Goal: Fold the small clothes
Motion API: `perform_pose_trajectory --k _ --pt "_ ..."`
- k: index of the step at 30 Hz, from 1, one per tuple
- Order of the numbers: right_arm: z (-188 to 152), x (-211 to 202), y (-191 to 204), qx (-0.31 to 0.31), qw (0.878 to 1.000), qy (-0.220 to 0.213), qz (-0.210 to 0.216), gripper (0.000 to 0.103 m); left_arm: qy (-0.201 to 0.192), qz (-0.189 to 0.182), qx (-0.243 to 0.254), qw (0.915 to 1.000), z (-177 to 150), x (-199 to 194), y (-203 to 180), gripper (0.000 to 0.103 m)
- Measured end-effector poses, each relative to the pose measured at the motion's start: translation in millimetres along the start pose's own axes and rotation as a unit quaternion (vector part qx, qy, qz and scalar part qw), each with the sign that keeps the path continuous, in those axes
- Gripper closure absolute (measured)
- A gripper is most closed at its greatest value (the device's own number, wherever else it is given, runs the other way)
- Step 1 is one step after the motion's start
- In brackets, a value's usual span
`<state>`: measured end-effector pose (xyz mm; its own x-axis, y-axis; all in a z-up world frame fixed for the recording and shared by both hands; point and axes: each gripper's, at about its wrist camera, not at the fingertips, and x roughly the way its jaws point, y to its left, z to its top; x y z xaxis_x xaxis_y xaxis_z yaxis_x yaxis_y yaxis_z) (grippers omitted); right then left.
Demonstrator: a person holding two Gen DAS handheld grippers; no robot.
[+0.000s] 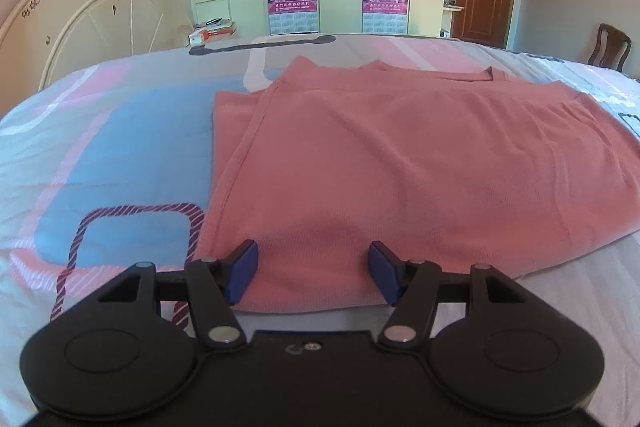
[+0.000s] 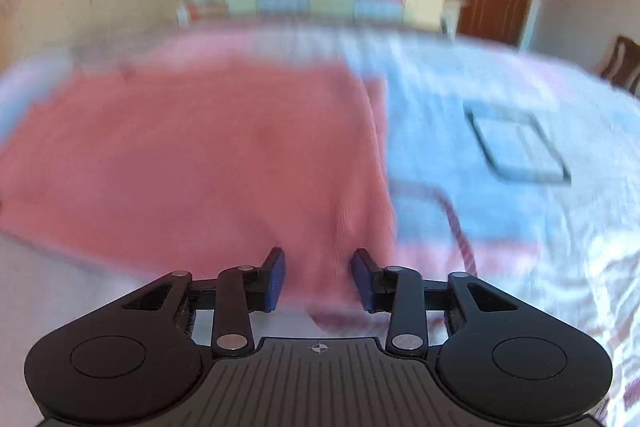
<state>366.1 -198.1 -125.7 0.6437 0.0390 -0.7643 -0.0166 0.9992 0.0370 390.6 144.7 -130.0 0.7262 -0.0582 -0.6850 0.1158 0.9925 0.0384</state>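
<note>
**Uneven grips at the near hem could spoil the next fold**

The salmon-pink knitted garment [image 1: 392,163] lies flat on the pastel patterned bedspread [image 1: 100,155], its side panels already turned inward and its near hem facing both cameras. The left gripper [image 1: 313,273] stands wide, its blue pads on either side of the hem near the garment's left corner, with cloth between them but not pinched. The right gripper [image 2: 318,277] is narrower and frames the hem by the right corner; the right wrist view is smeared by motion, so I cannot tell whether its pads press the fabric yet.

The main risk is a lopsided pickup. If one side closes before the other, lifting would drag the hem askew and pull open the tidy side folds. The knit looks soft and layered at the edges, so a shallow pinch may catch only the top layer, leaving the lower one behind and bunching the cloth. A grip set too deep could snag the bedspread as well, hauling bedding up with the garment. The hurried motion on the right side makes a missed or off-corner grasp more likely.
</note>
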Motion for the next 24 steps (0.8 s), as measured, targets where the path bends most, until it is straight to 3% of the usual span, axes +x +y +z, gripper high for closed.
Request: perform_pose_trajectory --k 4,7,10,13,16,18,20,22,24 --pt "7 -16 2 -0.006 1.000 -0.010 -0.006 0.072 -0.013 0.000 -0.004 0.9999 5 -16 -5 0.043" --pt "9 -30 22 -0.019 0.998 -0.050 0.018 0.072 -0.018 -0.012 -0.004 0.9997 4 -19 -17 0.042" --pt "4 -31 53 -0.032 0.997 -0.045 0.050 0.072 -0.016 -0.038 -0.031 0.9987 5 -19 -34 0.043" --pt "-2 -32 97 -0.053 0.993 -0.050 0.092 0.072 -0.022 -0.068 0.010 0.9974 6 -21 -80 0.041" --pt "-5 -18 130 -0.070 0.991 -0.043 0.104 0.072 -0.011 -0.068 0.036 0.9970 2 -9 -108 0.034" --pt "-11 -4 143 -0.087 0.993 -0.019 0.079 0.071 0.005 -0.078 0.024 0.9967 -2 1 -104 0.034" --pt "-8 -10 147 -0.086 0.993 -0.021 0.079 0.071 -0.014 -0.077 0.012 0.9969 -1 -9 -92 0.039" --pt "-7 -24 141 -0.076 0.992 -0.049 0.083 0.071 -0.028 -0.055 0.019 0.9979 -3 -16 -78 0.034" --pt "-9 -19 134 -0.070 0.995 -0.037 0.064 0.071 0.010 -0.046 0.012 0.9988 -10 -3 -63 0.033"
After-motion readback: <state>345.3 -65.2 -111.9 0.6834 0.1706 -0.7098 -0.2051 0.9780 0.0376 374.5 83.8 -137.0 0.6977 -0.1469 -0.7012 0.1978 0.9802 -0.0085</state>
